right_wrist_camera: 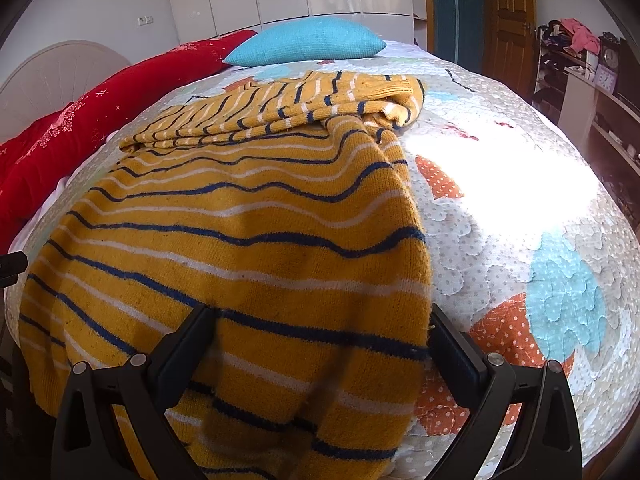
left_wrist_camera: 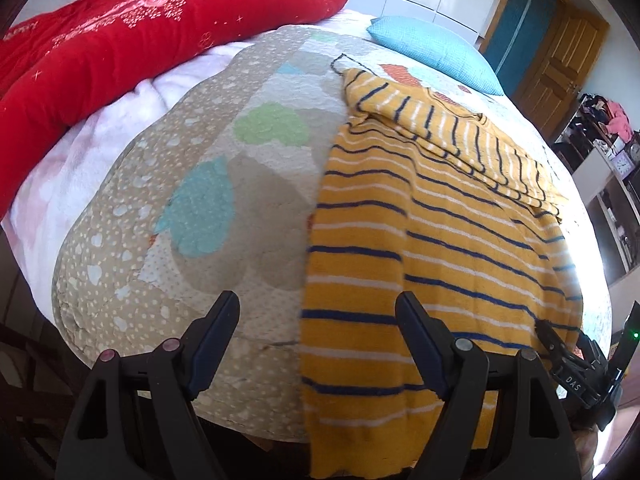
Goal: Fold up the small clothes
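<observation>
A red quilt (left_wrist_camera: 120, 40) lay along the left edge of the bed (left_wrist_camera: 140, 260), with a blue pillow (right_wrist_camera: 308, 46) at the far edge. The left gripper (left_wrist_camera: 318, 320) was positioned at the near edge, jaws apart, straddling the left border of the striped yellow sweater (left_wrist_camera: 420, 248). The sweater lay spread across the bed's quilted cover, its lower hem hanging over the near edge and its sleeves folded across the upper part. The right gripper (right_wrist_camera: 320, 332) stood with jaws apart over the sweater's right border.
</observation>
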Demonstrator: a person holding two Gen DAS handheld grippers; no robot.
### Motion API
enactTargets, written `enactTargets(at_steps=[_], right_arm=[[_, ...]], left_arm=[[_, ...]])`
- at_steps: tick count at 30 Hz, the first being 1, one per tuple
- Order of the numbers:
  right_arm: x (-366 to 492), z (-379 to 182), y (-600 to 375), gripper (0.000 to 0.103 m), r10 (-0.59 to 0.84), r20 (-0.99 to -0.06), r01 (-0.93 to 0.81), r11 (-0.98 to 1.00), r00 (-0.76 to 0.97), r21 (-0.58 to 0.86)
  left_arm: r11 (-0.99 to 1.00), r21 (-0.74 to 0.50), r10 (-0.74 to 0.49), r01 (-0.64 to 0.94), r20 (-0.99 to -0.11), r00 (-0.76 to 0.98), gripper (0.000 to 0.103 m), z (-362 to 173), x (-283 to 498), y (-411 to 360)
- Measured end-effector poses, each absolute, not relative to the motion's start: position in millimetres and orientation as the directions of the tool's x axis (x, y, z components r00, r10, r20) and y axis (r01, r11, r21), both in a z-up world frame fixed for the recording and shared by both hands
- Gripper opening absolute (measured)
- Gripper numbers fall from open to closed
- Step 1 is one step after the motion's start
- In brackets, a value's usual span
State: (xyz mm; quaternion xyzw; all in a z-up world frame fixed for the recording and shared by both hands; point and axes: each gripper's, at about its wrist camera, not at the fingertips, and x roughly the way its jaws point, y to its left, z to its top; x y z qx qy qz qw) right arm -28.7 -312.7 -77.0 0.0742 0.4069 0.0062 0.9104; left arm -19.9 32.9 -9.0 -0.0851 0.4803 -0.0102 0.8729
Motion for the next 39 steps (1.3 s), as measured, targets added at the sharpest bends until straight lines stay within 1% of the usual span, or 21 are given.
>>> enactTargets(at_steps=[3,9,12,15,17,20,22,24,26,27,28,29,30,31,33,34,36,39], right_arm=[[-30.2,-76.7,-313.0,0.103,0.077,-0.742,0.041,0.989,0.666,0.139],[-41.5,-75.0,-313.7,0.103,0.095,-0.761,-0.004,0.993,0.642,0.12],[-54.1,-75.0,-313.5,0.103,0.109,-0.769,-0.014,0.992,0.629,0.129],[-69.2,-77.4,-310.3,0.103,0.131,-0.792,-0.051,0.991,0.597,0.125],[-79.5,-83.1,-310.9,0.103,0.179,-0.813,-0.078,0.983,0.555,0.164],[-88.2,-95.2,-319.8,0.102,0.295,-0.822,-0.09,0.953,0.487,0.289],[-89.4,-102.9,-327.2,0.1,0.364,-0.811,-0.076,0.925,0.458,0.372],[-89.3,-108.3,-334.0,0.097,0.418,-0.79,-0.058,0.896,0.448,0.441],[-88.9,-112.5,-335.4,0.091,0.443,-0.782,-0.048,0.881,0.438,0.471],[-89.0,-114.2,-334.6,0.085,0.445,-0.785,-0.047,0.88,0.431,0.473],[-89.7,-115.1,-333.5,0.072,0.448,-0.787,-0.05,0.879,0.424,0.473],[-90.4,-116.1,-331.4,0.062,0.451,-0.789,-0.054,0.879,0.417,0.475],[-91.5,-117.4,-330.6,0.04,0.46,-0.79,-0.059,0.875,0.406,0.48],[-91.0,-117.0,-331.2,0.019,0.48,-0.784,-0.063,0.865,0.395,0.498],[-91.1,-112.8,-332.5,0.014,0.524,-0.751,-0.069,0.835,0.403,0.546],[-90.0,-106.8,-333.6,0.013,0.546,-0.728,-0.079,0.818,0.415,0.569],[-90.7,-90.4,-338.5,0.013,0.596,-0.666,-0.11,0.776,0.448,0.62],[-86.1,-61.1,-348.0,0.013,0.639,-0.575,-0.145,0.723,0.51,0.675]], left_arm=[[0.985,-0.159,-0.102,-0.063,-0.843,0.528,0.079,-17.6,-22.0,37.5],[0.98,-0.195,-0.158,-0.026,-0.856,0.492,0.079,-40.3,-28.5,33.3],[0.983,-0.181,-0.152,-0.01,-0.855,0.496,0.081,-44.2,-34.5,26.0],[0.974,-0.225,-0.193,-0.008,-0.851,0.488,0.084,-47.8,-38.3,30.8],[0.964,-0.267,-0.229,-0.01,-0.844,0.484,0.085,-51.5,-41.6,36.5],[0.953,-0.302,-0.267,0.007,-0.831,0.488,0.088,-56.5,-49.6,40.6],[0.949,-0.314,-0.288,0.026,-0.831,0.476,0.093,-61.3,-54.8,39.2],[0.938,-0.344,-0.33,0.052,-0.831,0.447,0.093,-68.0,-57.8,34.1],[0.914,-0.398,-0.397,0.081,-0.835,0.38,0.093,-79.7,-59.2,27.0],[0.902,-0.422,-0.428,0.096,-0.839,0.337,0.077,-86.2,-59.2,21.6],[0.899,-0.424,-0.437,0.111,-0.845,0.307,0.039,-90.2,-59.6,16.1],[0.897,-0.425,-0.442,0.124,-0.849,0.289,0.023,-90.9,-60.2,12.3],[0.881,-0.453,-0.473,0.135,-0.834,0.286,0.011,-87.9,-61.1,11.7],[0.874,-0.466,-0.484,0.136,-0.819,0.307,0.01,-80.8,-63.4,13.5],[0.888,-0.435,-0.458,0.148,-0.809,0.369,0.01,-60.0,-68.7,16.2],[0.891,-0.424,-0.451,0.162,-0.796,0.404,0.01,-46.4,-72.1,18.1],[0.894,-0.41,-0.446,0.183,-0.765,0.465,0.01,-19.6,-74.6,22.8],[0.885,-0.429,-0.455,0.183,-0.709,0.539,0.01,15.3,-64.5,33.9]])
